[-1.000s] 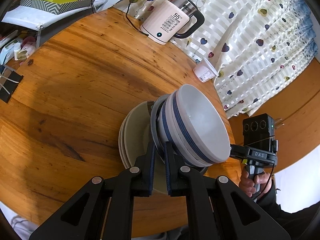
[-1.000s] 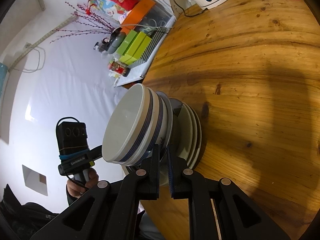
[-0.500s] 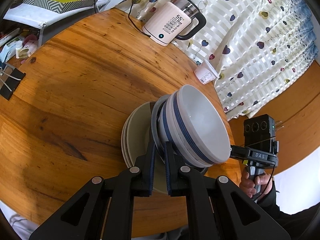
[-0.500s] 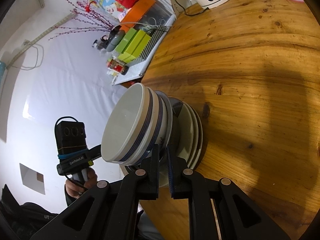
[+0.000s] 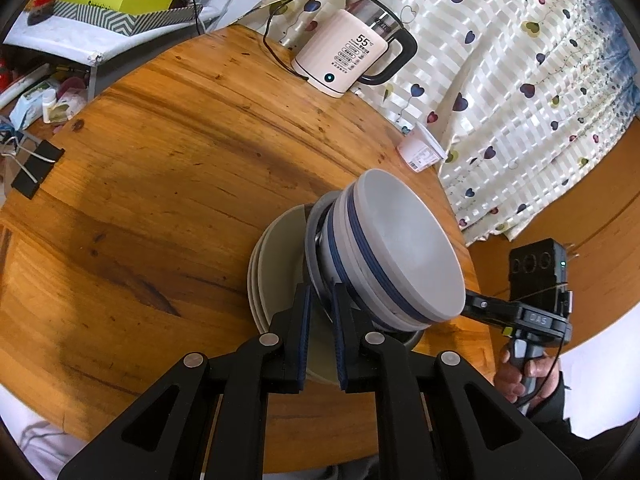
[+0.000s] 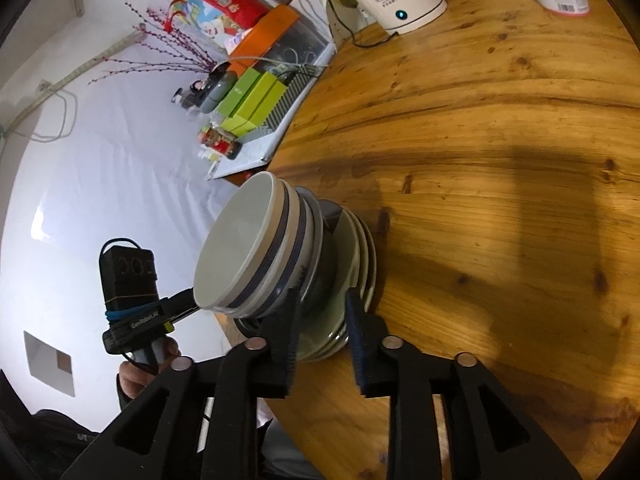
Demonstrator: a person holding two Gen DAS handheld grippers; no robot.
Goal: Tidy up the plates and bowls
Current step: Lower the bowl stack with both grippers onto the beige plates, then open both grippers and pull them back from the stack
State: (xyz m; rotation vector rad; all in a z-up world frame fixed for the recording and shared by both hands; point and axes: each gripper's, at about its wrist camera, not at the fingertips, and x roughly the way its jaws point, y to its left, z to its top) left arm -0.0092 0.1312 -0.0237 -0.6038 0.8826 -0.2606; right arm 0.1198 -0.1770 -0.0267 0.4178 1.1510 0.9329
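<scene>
The bowls [image 5: 384, 248], nested and tipped on edge, lean on a low stack of plates [image 5: 276, 272] at the near edge of the round wooden table [image 5: 168, 168]. The left gripper [image 5: 320, 336] stands nearly closed at the rim of the lowest bowl; whether its pads actually pinch that rim cannot be told. The right gripper [image 6: 320, 344] has just been opening, and its jaws stand apart on either side of the plates' edge, pressing nothing. The crockery looks glazed, stiff, slick and breakable, and the whole stack is probably heavy, so a hold on a rim, with support from both sides, seems safest. Beyond the bowls, a kettle [image 5: 352, 60] sits at the table's far edge with a small white cup [image 5: 420, 152] nearer. The left view alone shows a heart-print cloth [image 5: 520, 80] and a binder clip [image 5: 36, 168]; the right view alone shows a white wall [image 6: 100, 140].
</scene>
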